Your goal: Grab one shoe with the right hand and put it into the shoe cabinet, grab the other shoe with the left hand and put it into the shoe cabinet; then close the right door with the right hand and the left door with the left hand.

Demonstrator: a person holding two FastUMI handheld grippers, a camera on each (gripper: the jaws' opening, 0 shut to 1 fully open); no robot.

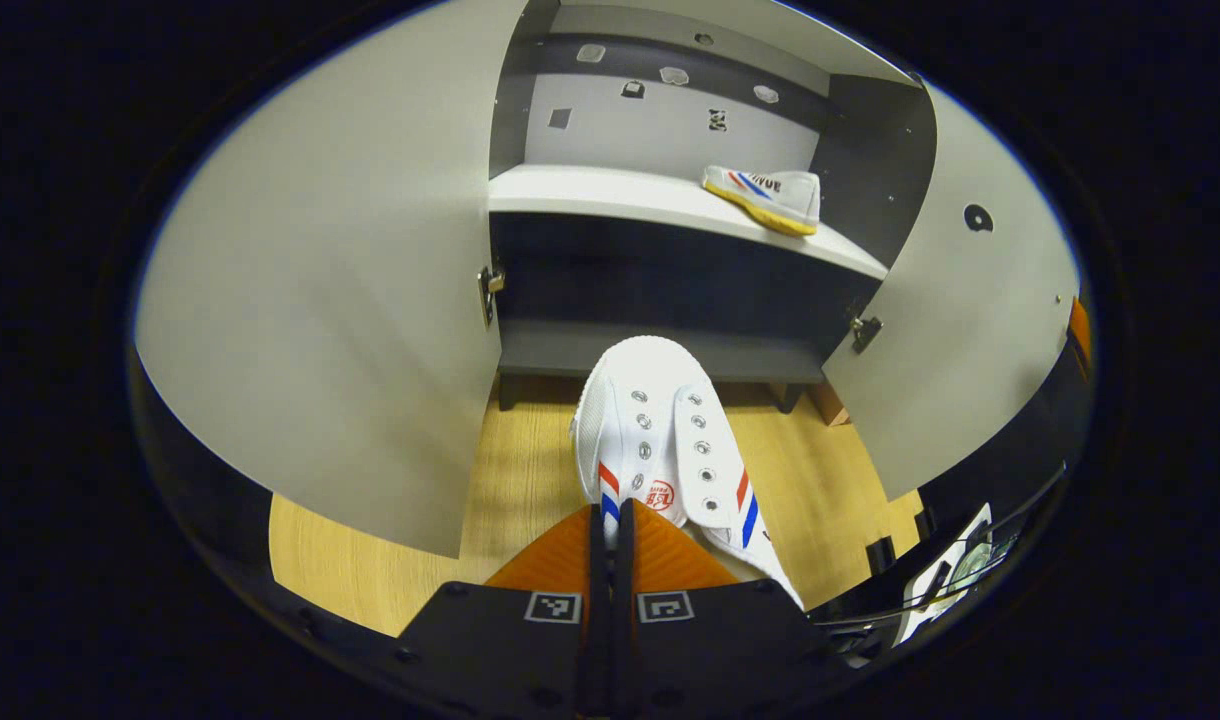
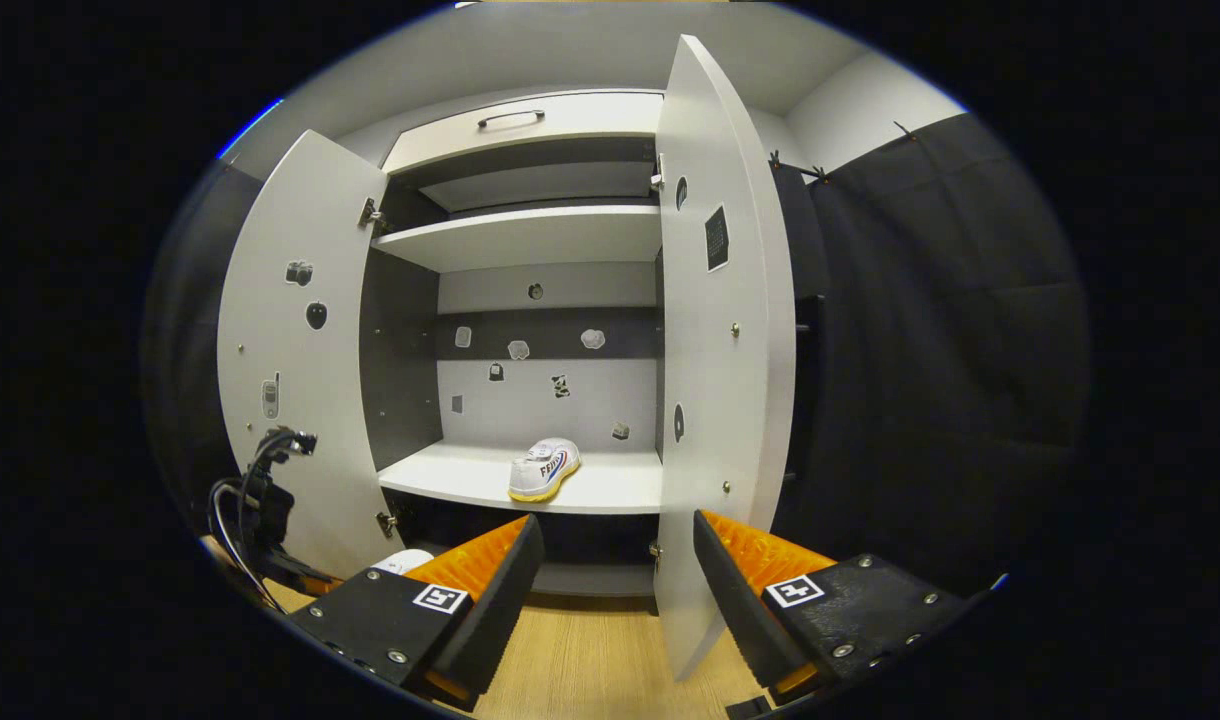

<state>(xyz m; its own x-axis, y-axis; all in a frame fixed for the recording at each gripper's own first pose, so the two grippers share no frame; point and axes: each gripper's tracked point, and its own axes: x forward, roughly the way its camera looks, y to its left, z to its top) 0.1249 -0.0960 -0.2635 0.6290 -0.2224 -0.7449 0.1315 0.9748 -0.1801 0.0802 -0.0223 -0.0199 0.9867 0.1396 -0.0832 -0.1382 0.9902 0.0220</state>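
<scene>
White shoe [image 1: 660, 440] — red-blue stripes; shelved shoe [image 2: 543, 469] yellow-soled; cabinet [image 2: 530, 238] white, grey inside.

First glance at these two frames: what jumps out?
The white shoe with red and blue stripes, pinched at its heel end by the left gripper and pointing toward the open cabinet. Next, the other shoe already lying on the cabinet's lower shelf, toward its right side. In the right gripper view, the right gripper is open, with the edge of the right door between its fingers.
</scene>
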